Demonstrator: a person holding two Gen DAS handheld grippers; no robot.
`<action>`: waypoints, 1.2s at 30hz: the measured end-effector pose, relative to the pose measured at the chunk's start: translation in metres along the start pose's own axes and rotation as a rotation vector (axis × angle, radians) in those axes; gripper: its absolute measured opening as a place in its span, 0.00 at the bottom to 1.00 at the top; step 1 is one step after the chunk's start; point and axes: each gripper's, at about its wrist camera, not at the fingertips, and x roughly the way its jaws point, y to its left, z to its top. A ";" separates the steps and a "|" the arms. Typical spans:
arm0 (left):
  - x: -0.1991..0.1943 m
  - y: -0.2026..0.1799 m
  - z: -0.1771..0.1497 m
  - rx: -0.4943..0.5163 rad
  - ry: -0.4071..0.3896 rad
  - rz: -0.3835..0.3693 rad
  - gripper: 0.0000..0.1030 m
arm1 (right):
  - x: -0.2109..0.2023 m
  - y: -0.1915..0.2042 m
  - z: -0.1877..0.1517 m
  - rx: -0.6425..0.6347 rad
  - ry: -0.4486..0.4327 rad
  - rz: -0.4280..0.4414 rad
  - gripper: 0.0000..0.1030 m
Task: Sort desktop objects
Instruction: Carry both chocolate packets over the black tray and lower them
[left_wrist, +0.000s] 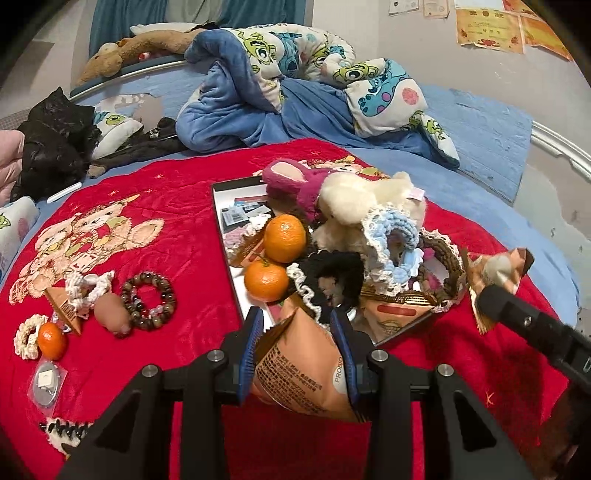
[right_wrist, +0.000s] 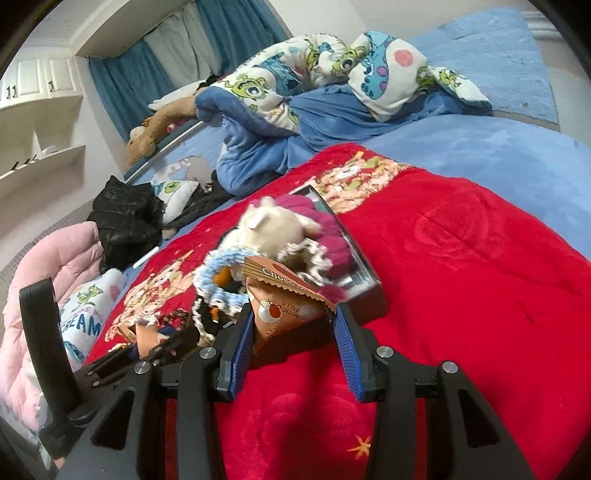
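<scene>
- Bedroom setting: work surface was a red blanket (left_wrist: 177, 206) spread over a bed (left_wrist: 491, 133), with a rumpled cartoon quilt (left_wrist: 295, 55) at the far side.
- Tray (left_wrist: 221, 229) lay mid-blanket, already heaped: two oranges (left_wrist: 285, 238), plush toys (left_wrist: 354, 199), crocheted scrunchies (left_wrist: 388, 236), at least one snack packet. Judged well loaded.
- Left gripper (left_wrist: 295, 332): fingers narrow, clamped on an orange snack packet (left_wrist: 303, 365), held just off the tray's near edge.
- Right gripper (right_wrist: 293, 328): fingers likewise pressed on a chocolate-ball packet (right_wrist: 288, 302), at the tray's near corner.
- Outstanding near the blanket's left edge: bead bracelet (left_wrist: 149, 301), small orange (left_wrist: 52, 340), white scrunchies (left_wrist: 88, 291), a further packet (left_wrist: 64, 310), a clear sachet (left_wrist: 46, 382).
- Assessment: sorting part-complete; both held packets not yet placed, left-edge cluster apparently uncollected. Whether that cluster was itself a sorted group could not be determined.
</scene>
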 end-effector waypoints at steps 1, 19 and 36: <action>0.002 -0.001 0.001 0.001 0.001 0.002 0.38 | 0.001 -0.001 0.000 -0.001 0.006 -0.002 0.40; 0.047 0.000 0.028 0.026 0.032 0.003 0.38 | 0.051 0.017 0.015 0.022 0.075 0.014 0.40; 0.083 0.014 0.052 0.006 -0.011 -0.003 0.38 | 0.104 0.027 0.038 0.039 0.094 -0.030 0.40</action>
